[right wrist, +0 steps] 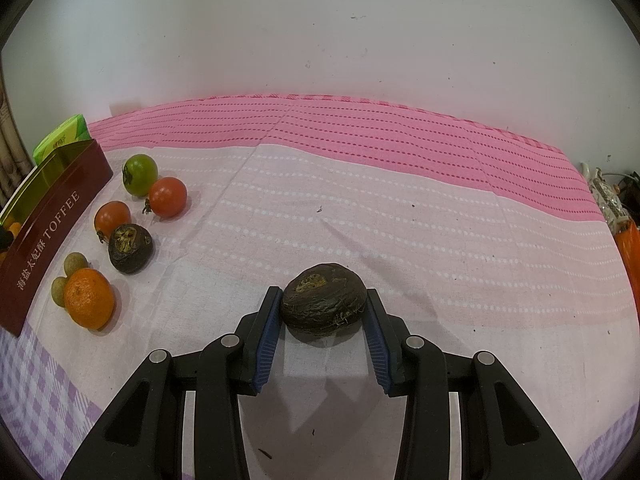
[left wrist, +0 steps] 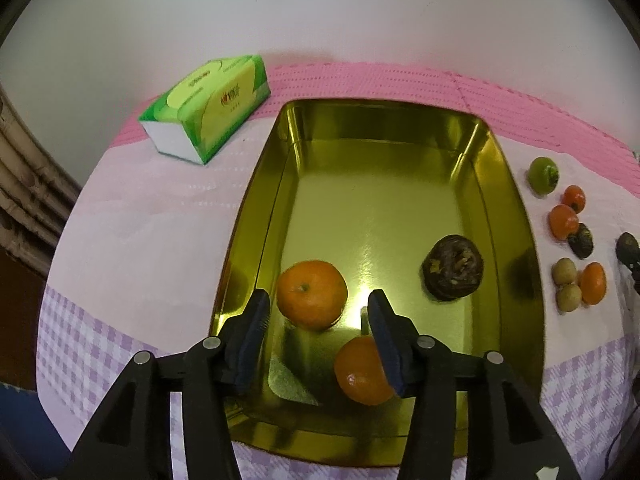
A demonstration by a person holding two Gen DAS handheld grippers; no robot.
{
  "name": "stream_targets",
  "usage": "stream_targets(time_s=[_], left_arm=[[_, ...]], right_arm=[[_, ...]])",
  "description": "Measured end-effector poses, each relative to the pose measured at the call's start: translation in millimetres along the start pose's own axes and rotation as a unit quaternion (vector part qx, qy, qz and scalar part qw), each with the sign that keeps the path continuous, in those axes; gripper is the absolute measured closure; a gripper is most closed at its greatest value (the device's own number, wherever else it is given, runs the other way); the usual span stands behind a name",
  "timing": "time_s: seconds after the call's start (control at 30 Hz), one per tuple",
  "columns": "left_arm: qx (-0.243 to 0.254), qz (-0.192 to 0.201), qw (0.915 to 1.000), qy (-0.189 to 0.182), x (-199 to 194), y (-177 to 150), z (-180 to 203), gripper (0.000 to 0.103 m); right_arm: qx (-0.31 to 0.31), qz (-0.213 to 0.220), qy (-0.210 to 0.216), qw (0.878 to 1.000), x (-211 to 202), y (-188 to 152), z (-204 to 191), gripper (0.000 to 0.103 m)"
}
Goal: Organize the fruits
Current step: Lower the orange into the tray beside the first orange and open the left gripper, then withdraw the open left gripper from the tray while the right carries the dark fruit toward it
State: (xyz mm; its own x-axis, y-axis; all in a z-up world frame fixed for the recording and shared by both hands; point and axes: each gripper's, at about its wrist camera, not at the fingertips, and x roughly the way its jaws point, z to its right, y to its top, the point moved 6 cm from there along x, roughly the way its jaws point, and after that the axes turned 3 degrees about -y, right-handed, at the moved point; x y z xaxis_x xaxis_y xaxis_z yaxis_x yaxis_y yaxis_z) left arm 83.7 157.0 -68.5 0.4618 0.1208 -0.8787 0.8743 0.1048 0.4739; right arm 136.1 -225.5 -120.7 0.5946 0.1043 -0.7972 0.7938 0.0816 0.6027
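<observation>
**Tin part filled, more fruit waiting on the desk**

The left hand-held gripper (left wrist: pixel 318 306) hangs over the near end of a gold tin (left wrist: pixel 400 106) that sits on a pink and lilac cloth (right wrist: pixel 360 184) covering the desk. Its jaws stand apart and press on nothing. Below them lie two oranges: one (left wrist: pixel 311 294) between the fingertips and slightly beyond, the other (left wrist: pixel 360 372) nearer, partly hidden by the right finger. A dark wrinkled fruit (left wrist: pixel 453 267) rests in the tin's right half, apart from both oranges.

The right hand-held gripper (right wrist: pixel 323 300) is closed on a second dark wrinkled fruit (right wrist: pixel 324 298), both blue pads touching its sides; whether it is raised off the cloth cannot be told.

Beside the tin's outer wall, which reads TOFFEE, a cluster stays on the cloth: a green tomato (right wrist: pixel 140 174), two red tomatoes (right wrist: pixel 168 197) (right wrist: pixel 112 218), a third dark fruit (right wrist: pixel 131 248), an orange (right wrist: pixel 89 298) and two small tan fruits (right wrist: pixel 75 263) (right wrist: pixel 59 291) touching it.

A green tissue pack (left wrist: pixel 208 108) lies beyond the tin's far left corner.
</observation>
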Motion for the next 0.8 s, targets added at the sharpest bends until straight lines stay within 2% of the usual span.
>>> stream_targets(time_s=[0.33, 0.8], left_arm=[[0.0, 0.045, 0.999, 0.004, -39, -2, -17, 0.035], [-0.022, 0.054, 0.9977, 0.033, -50, -30, -60, 0.028]], right_arm=[[0.011, -0.01, -0.009, 1.0, 4, 1, 3, 0.062], [0.025, -0.036, -0.031, 0.999, -3, 2, 1, 0.062]])
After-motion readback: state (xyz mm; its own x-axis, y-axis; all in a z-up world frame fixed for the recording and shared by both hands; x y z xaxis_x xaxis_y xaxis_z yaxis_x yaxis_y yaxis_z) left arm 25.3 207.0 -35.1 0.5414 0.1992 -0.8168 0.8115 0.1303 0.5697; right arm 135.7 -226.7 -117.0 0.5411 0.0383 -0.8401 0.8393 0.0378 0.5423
